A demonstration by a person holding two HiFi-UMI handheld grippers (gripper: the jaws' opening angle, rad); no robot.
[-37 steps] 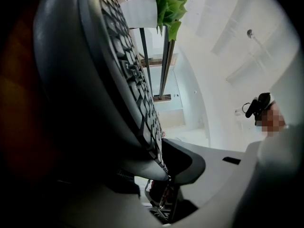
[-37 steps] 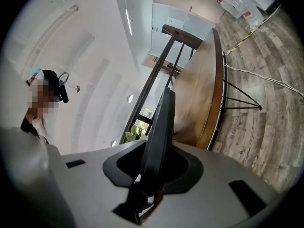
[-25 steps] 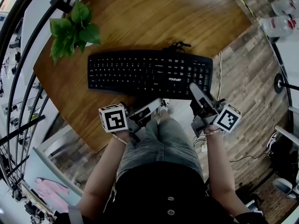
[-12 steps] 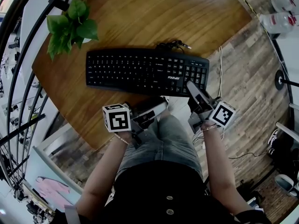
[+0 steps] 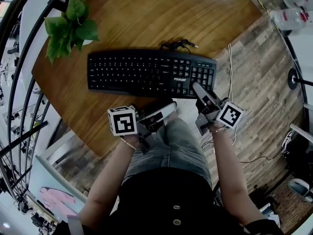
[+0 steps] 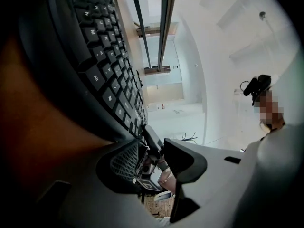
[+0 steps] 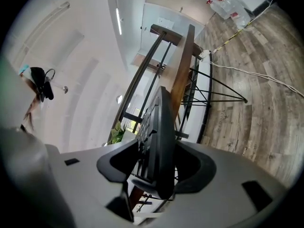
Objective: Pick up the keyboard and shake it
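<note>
A black keyboard (image 5: 146, 72) lies flat on the round wooden table (image 5: 161, 18), its cable (image 5: 177, 44) bunched behind it. My right gripper (image 5: 195, 87) reaches over the keyboard's near right corner. In the right gripper view the keyboard's edge (image 7: 159, 127) stands between the jaws of that gripper (image 7: 159, 156), which are opening, with a gap on each side. My left gripper (image 5: 168, 106) sits at the table's near edge, just short of the keyboard's front. In the left gripper view the keyboard (image 6: 102, 75) runs past the left jaw, and the open gripper (image 6: 153, 151) has nothing between its jaws.
A potted green plant (image 5: 68, 26) stands on the table left of the keyboard. A black metal railing (image 5: 19, 77) curves along the left. A white cable (image 5: 230, 67) trails over the wood floor at right, and plastic bottles (image 5: 291, 16) lie at the top right.
The whole view has drifted slightly. My left gripper has edged a little to the right along the table edge. The right gripper stays at the keyboard's near right corner.
</note>
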